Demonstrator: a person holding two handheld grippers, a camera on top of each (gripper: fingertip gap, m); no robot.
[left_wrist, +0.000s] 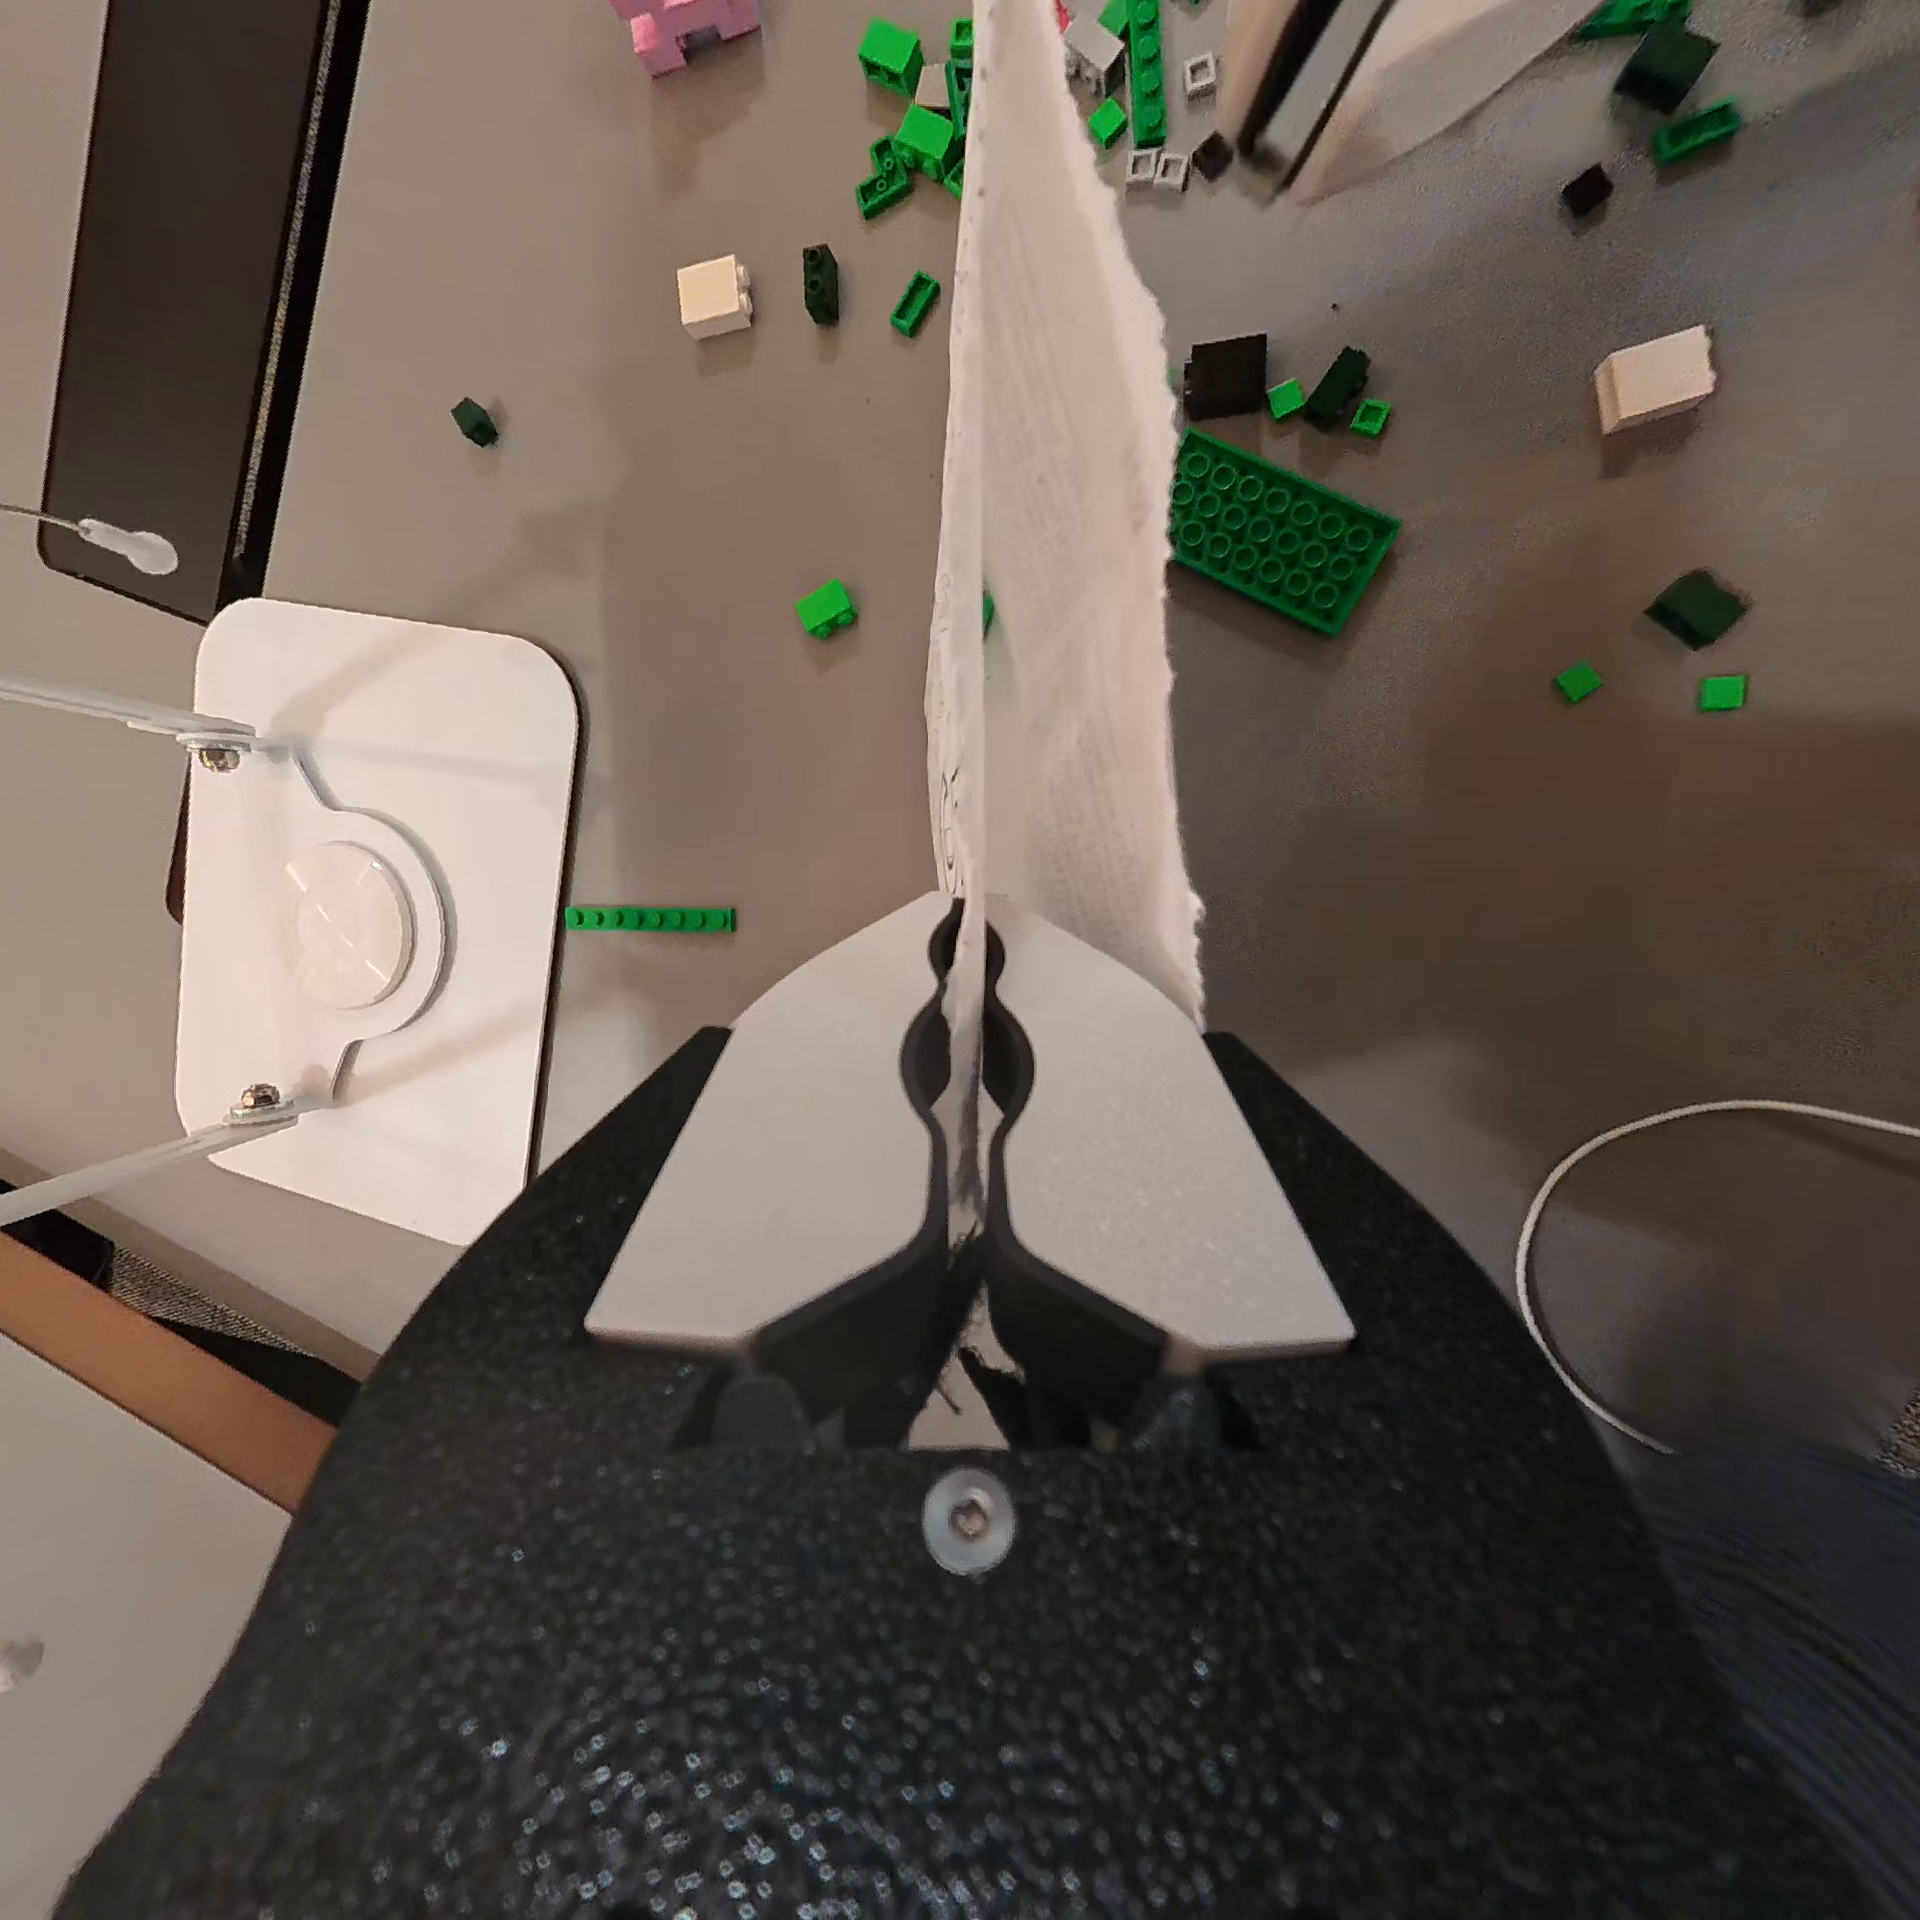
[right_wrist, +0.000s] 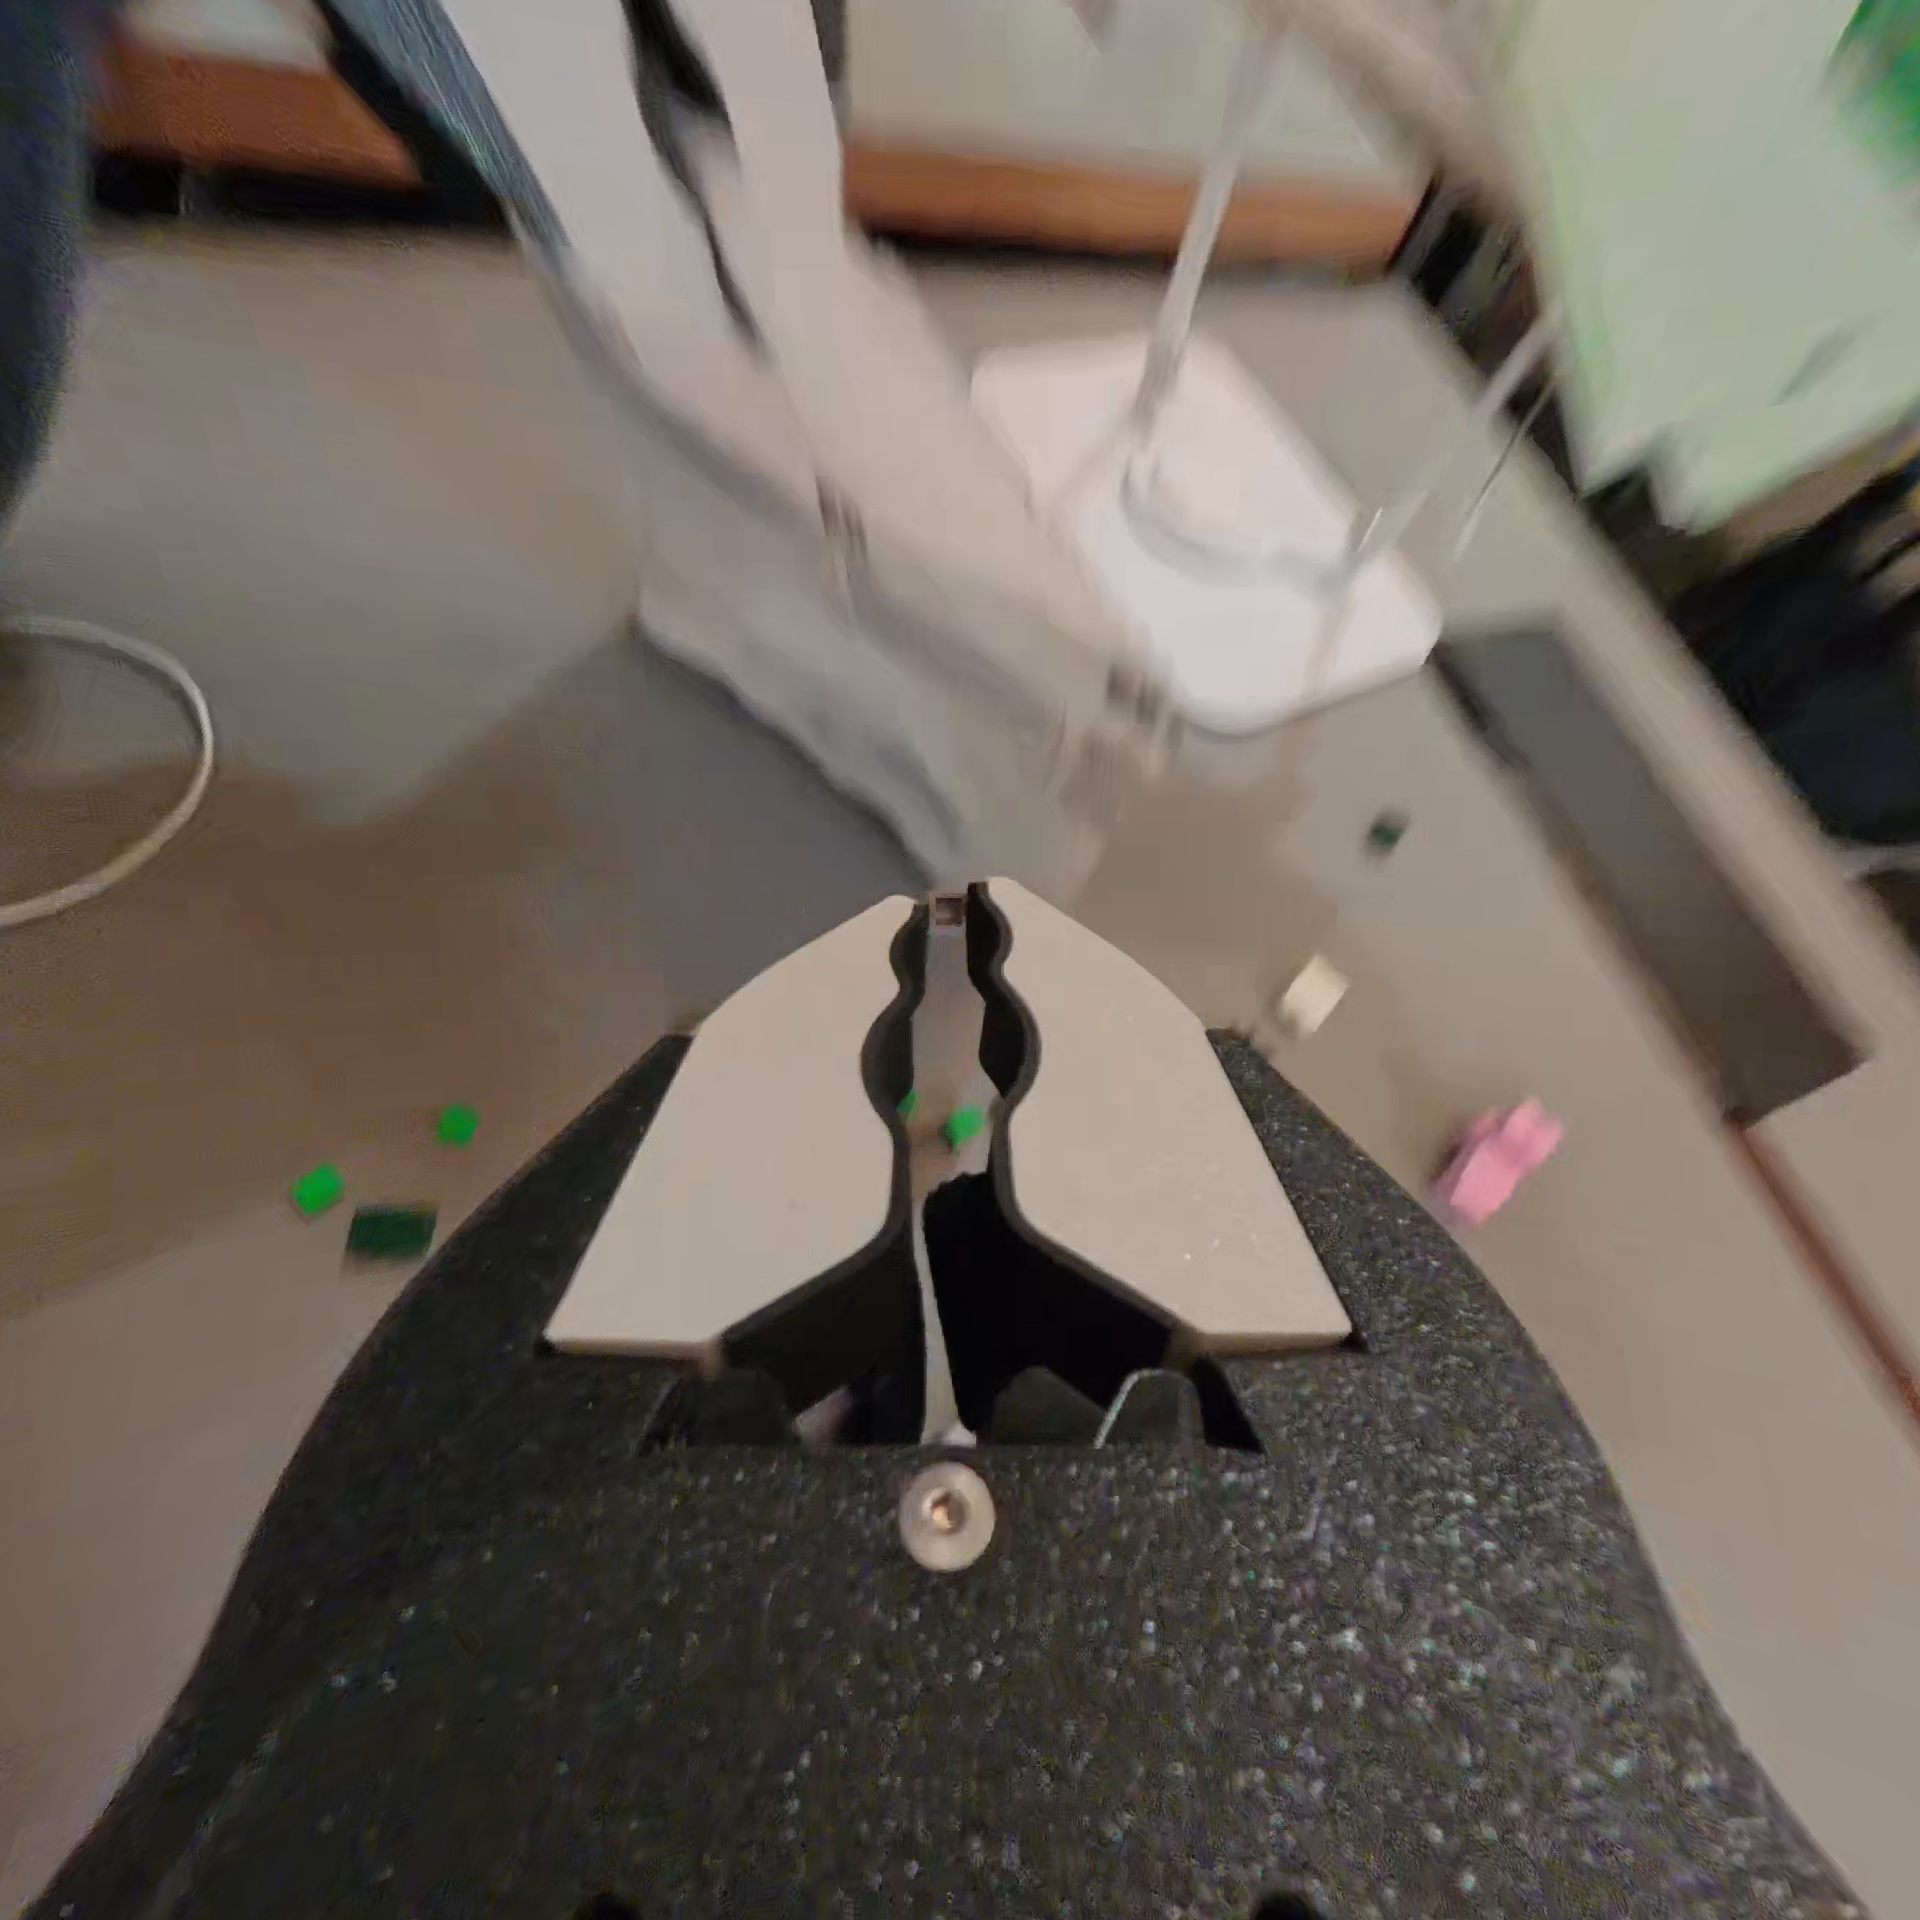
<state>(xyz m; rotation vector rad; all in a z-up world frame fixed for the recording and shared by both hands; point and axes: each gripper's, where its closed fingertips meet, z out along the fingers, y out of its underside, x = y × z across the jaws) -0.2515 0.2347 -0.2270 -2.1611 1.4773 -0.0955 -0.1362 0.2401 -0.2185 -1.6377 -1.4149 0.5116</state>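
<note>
My left gripper (left_wrist: 971, 914) is shut on the near end of a white paper sheet (left_wrist: 1049, 520). The sheet stands on edge, runs away from the jaws above the grey table (left_wrist: 727, 727), and has a ragged right edge. My right gripper (right_wrist: 951, 899) is shut on a blurred white paper sheet (right_wrist: 831, 582) that spreads up and left from its tips. A thin strip of it shows between the jaws. The right wrist view is smeared by motion.
Green bricks (left_wrist: 925, 135), a green studded plate (left_wrist: 1283, 540), a green strip (left_wrist: 649, 920), white bricks (left_wrist: 715, 299), (left_wrist: 1652, 376) and a pink brick (right_wrist: 1496, 1158) lie scattered. A white stand base (left_wrist: 384, 914) and a black slab (left_wrist: 197, 281) sit left. A white cable (left_wrist: 1621, 1195) curves right. Some 12 cm of space lies between my two pairs of fingers. It is some 11 cm from my right tips to the green studded plate (left_wrist: 1283, 540).
</note>
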